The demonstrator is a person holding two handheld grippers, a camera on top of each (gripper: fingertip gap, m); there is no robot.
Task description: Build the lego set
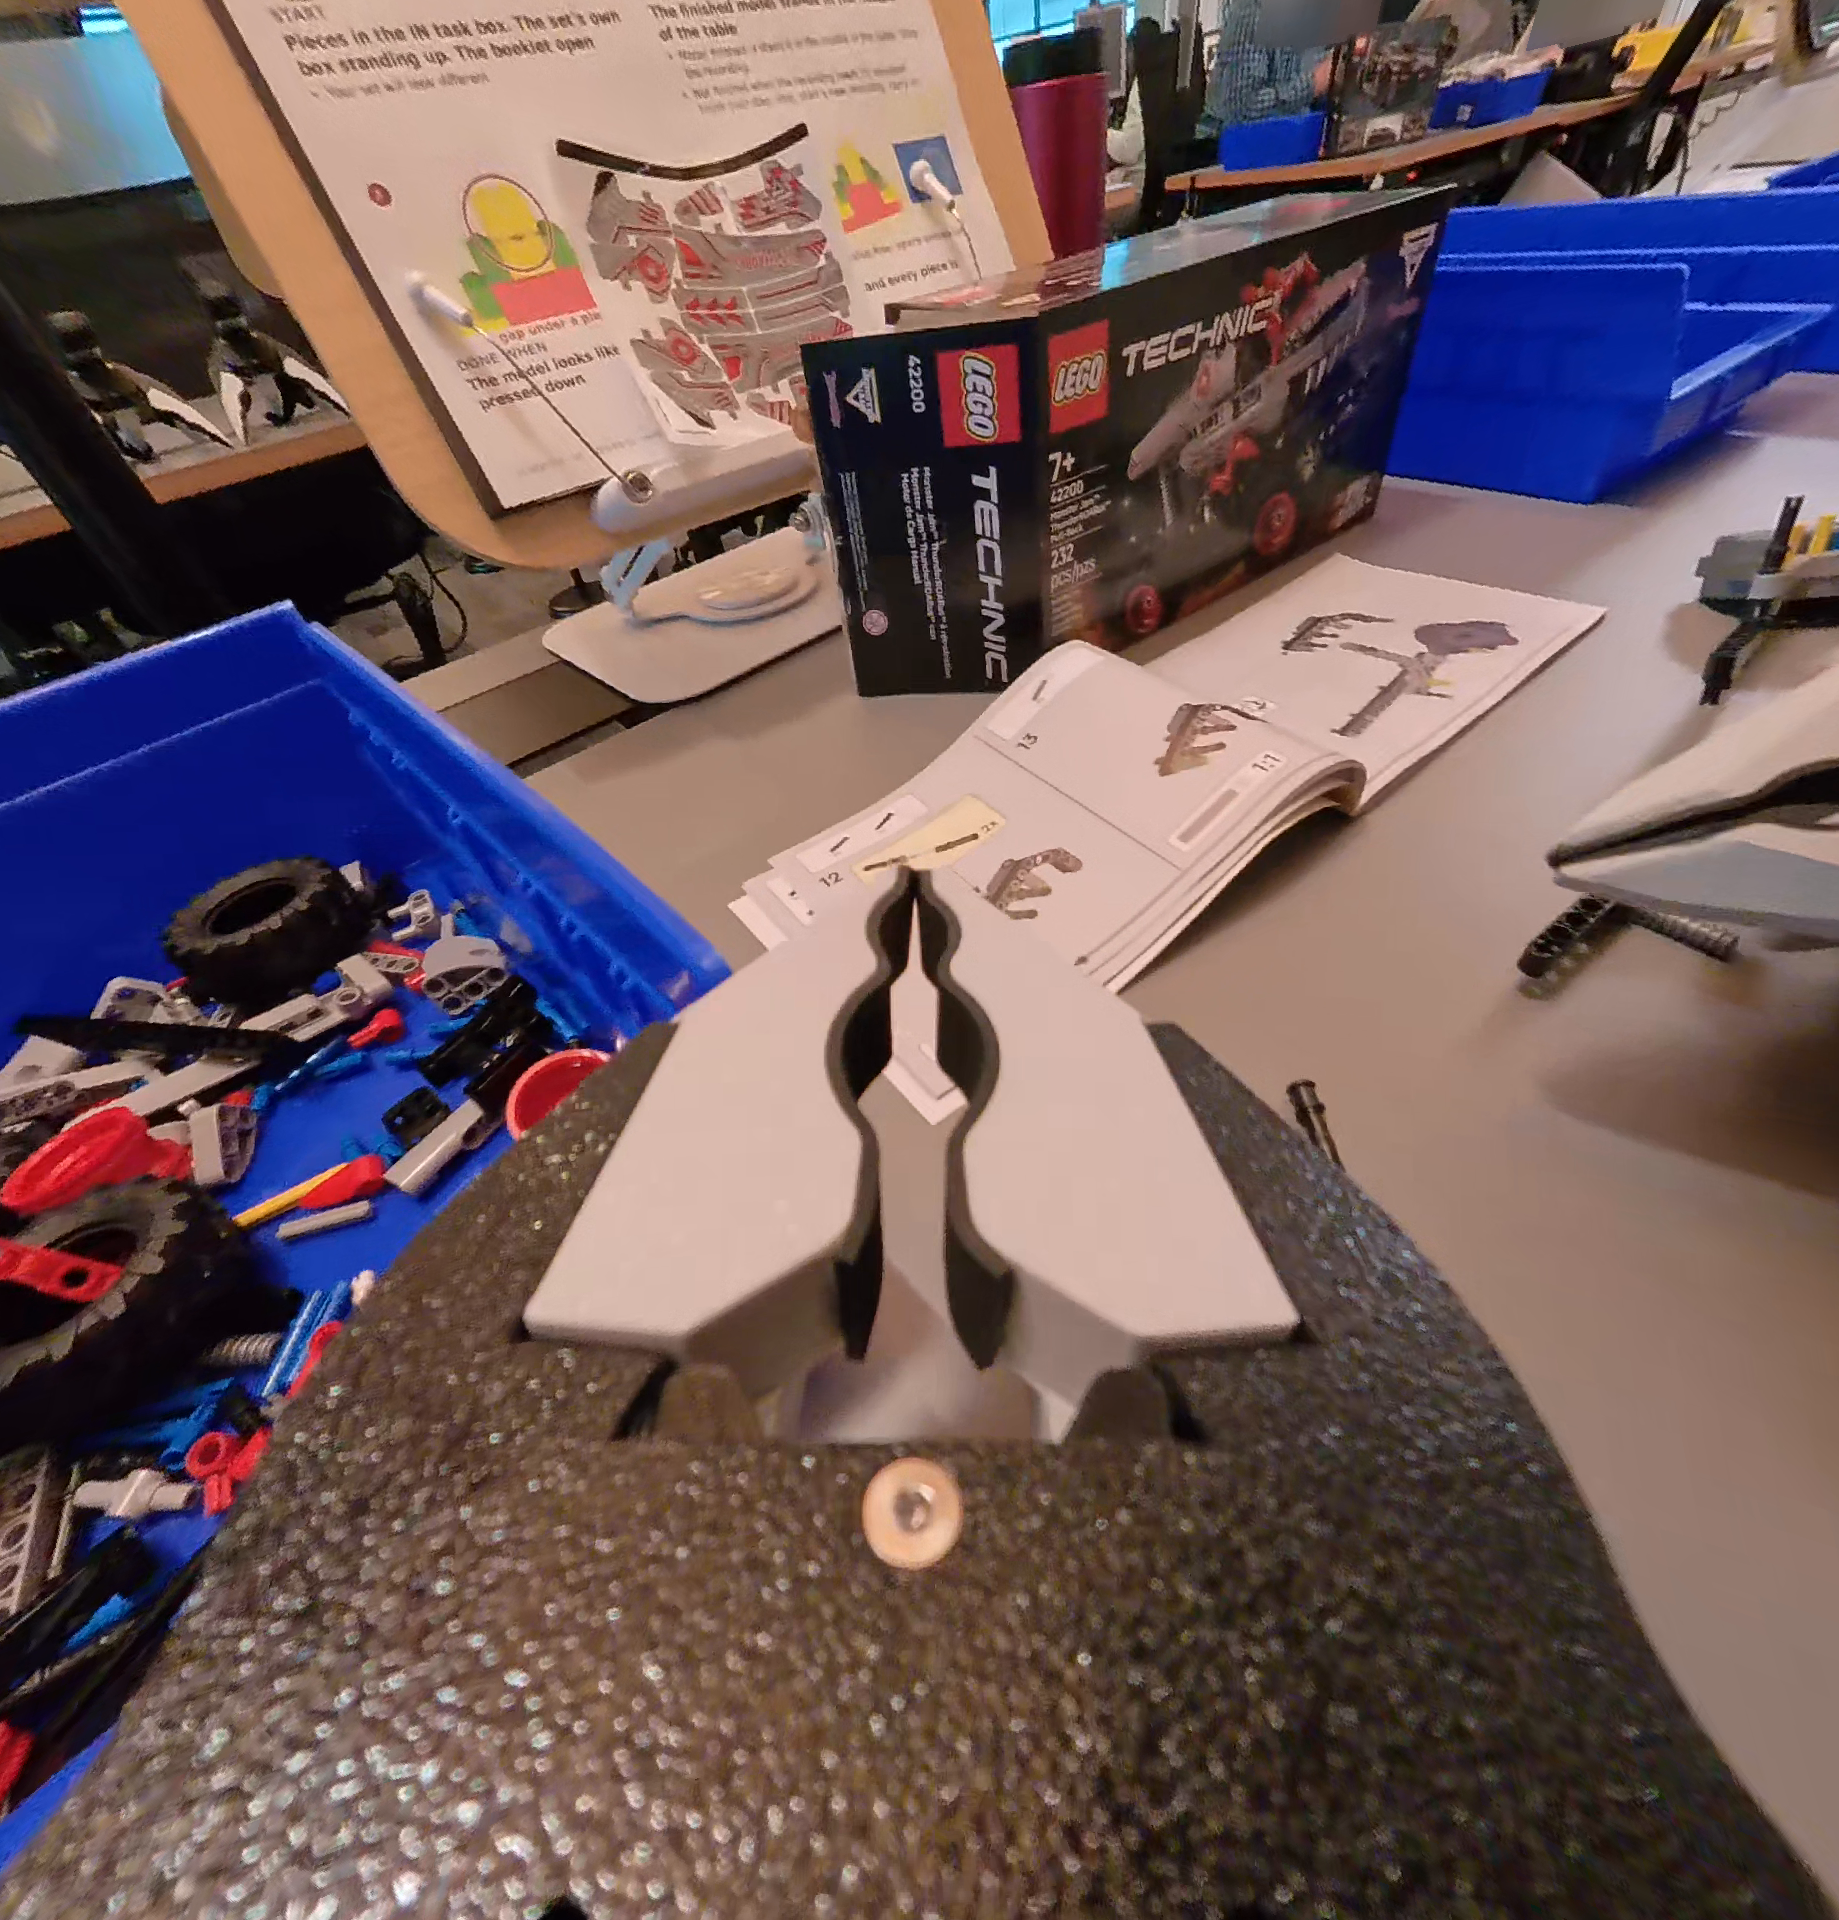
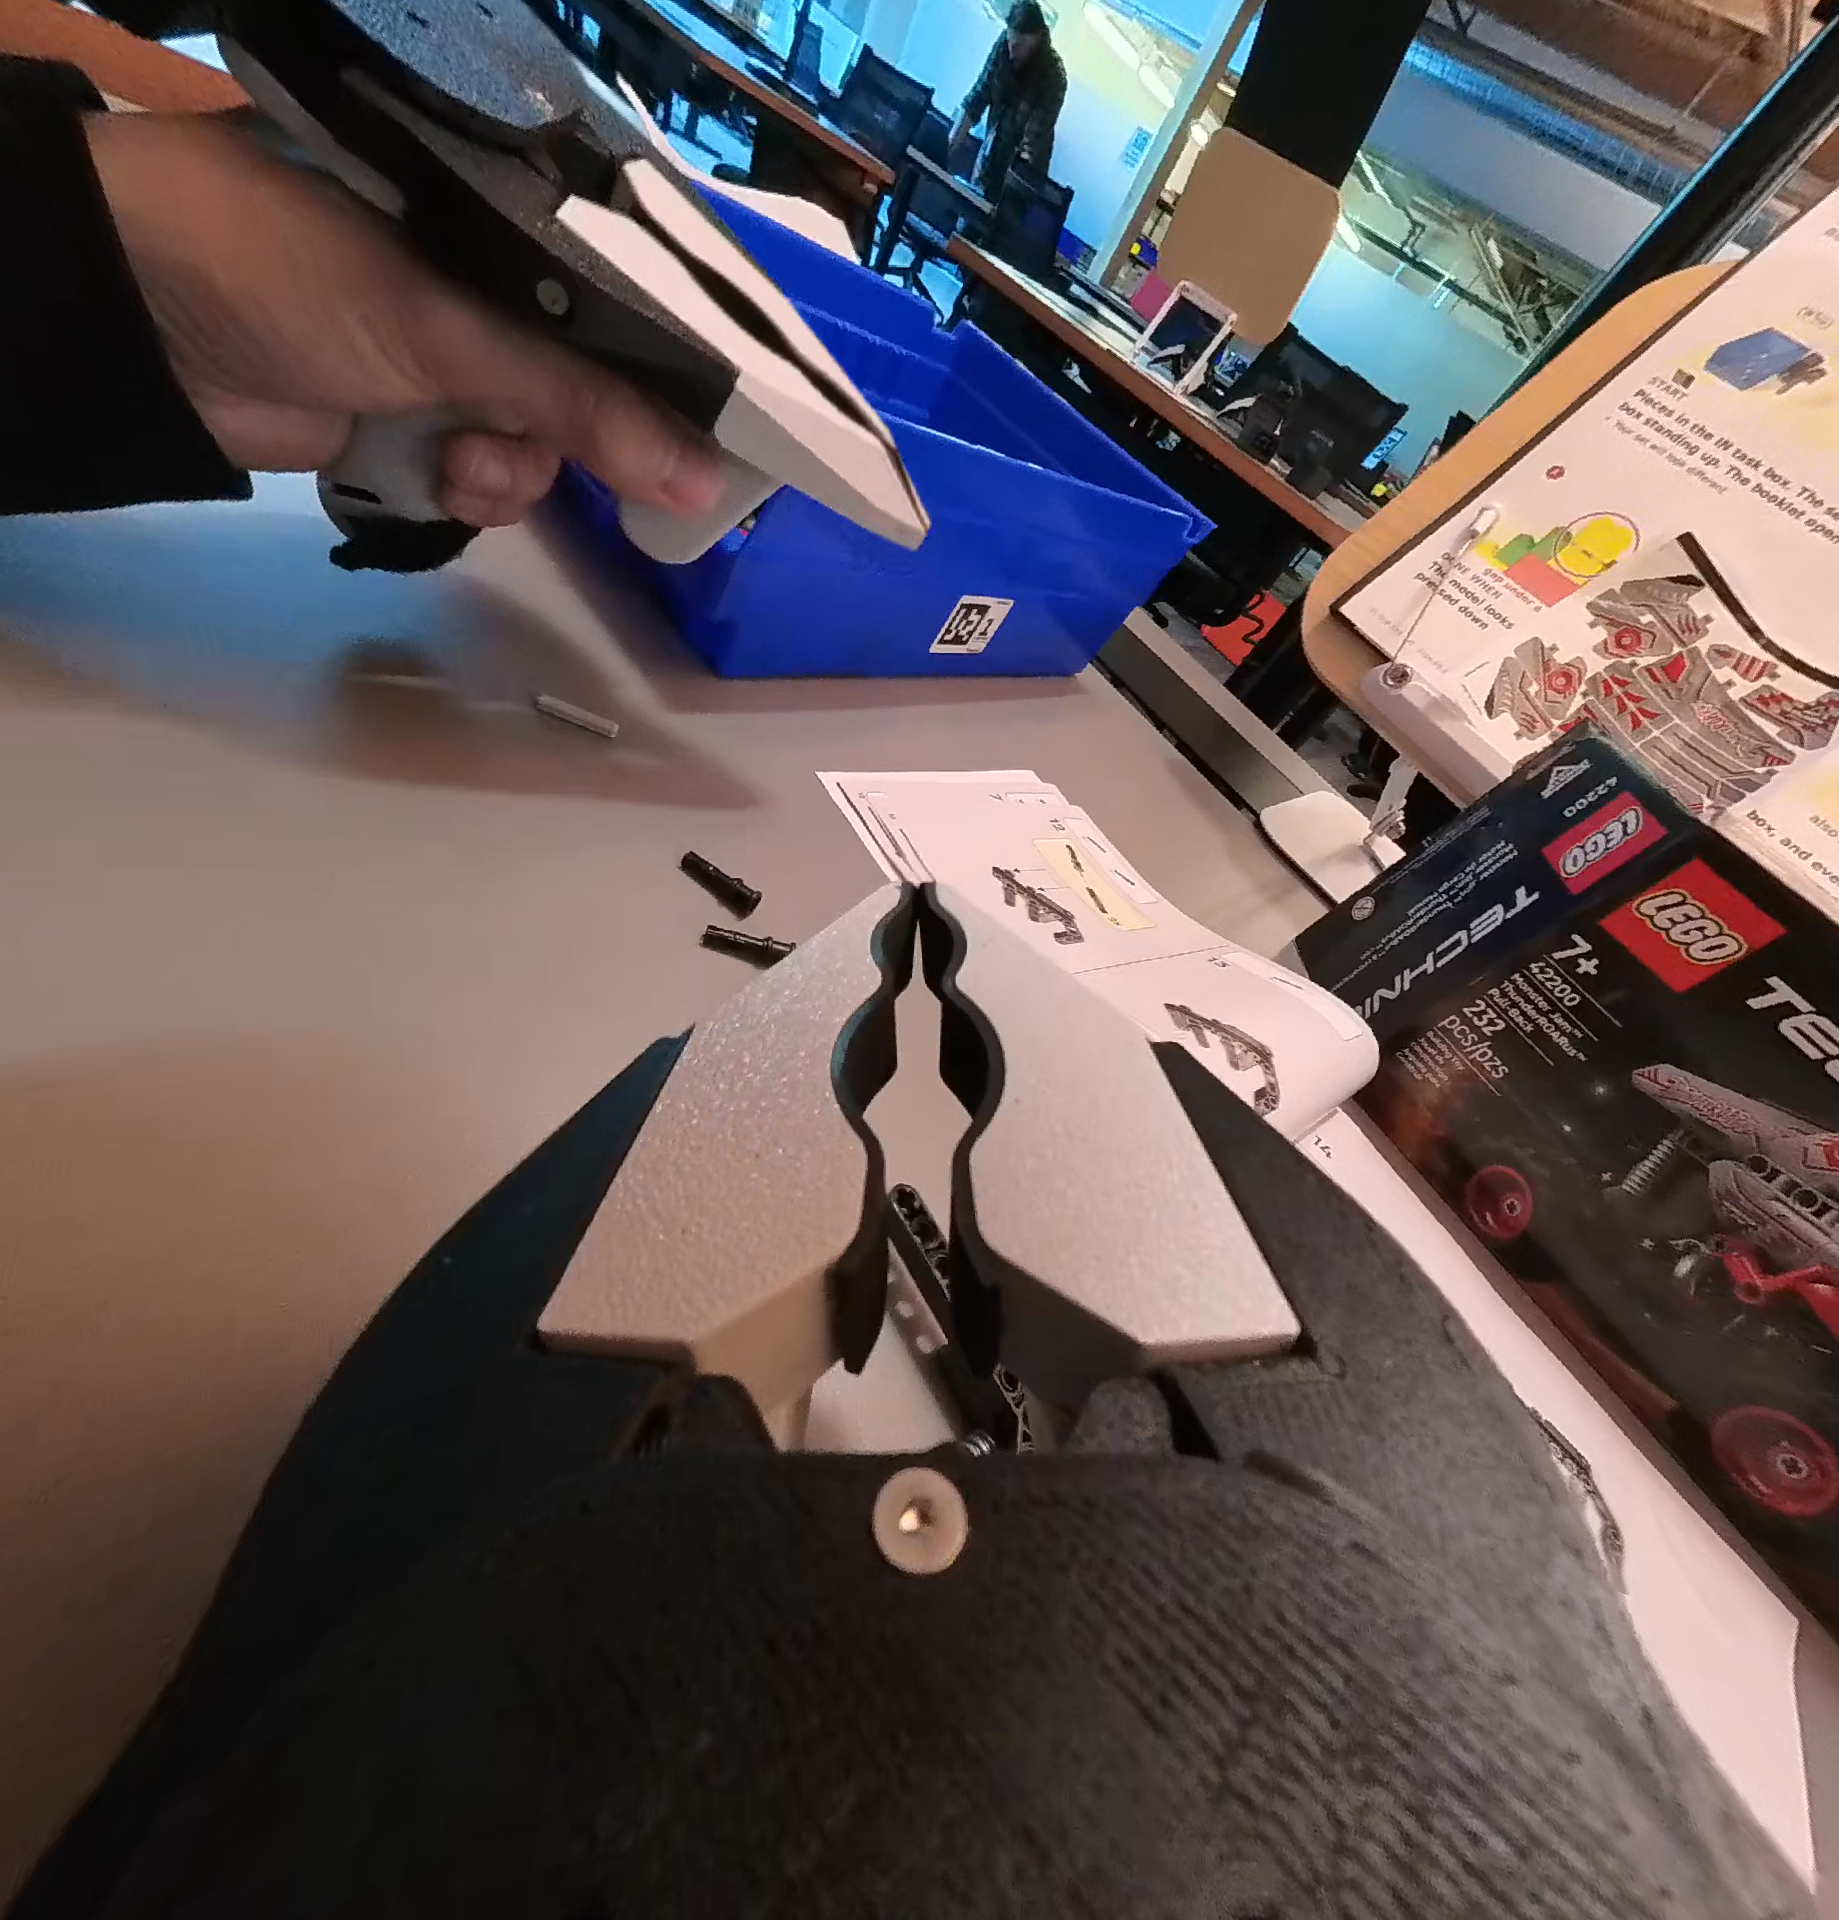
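Observation:
My left gripper point(image 1: 913, 883) is shut and empty, raised over the table between the blue parts bin point(image 1: 582, 831) and the open instruction booklet point(image 1: 1185, 790). It also shows in the right wrist view point(image 2: 910, 520), held in a hand. My right gripper point(image 2: 917, 894) is shut with nothing at its tips. It shows at the right edge of the left wrist view point(image 1: 1725, 831). A black beam point(image 1: 1575, 933) lies on the table under it and shows through its finger gap point(image 2: 920, 1242). Two black pins point(image 2: 721, 881) point(image 2: 749, 943) lie near the booklet point(image 2: 1050, 883).
The bin holds tyres point(image 1: 255, 914) and several loose red, grey, black and blue pieces. The set's box point(image 1: 1102, 499) stands behind the booklet. A partly built grey assembly point(image 1: 1788, 571) sits far right. An instruction board point(image 1: 603, 239) stands behind. A small grey axle point(image 2: 577, 715) lies by the bin point(image 2: 946, 499).

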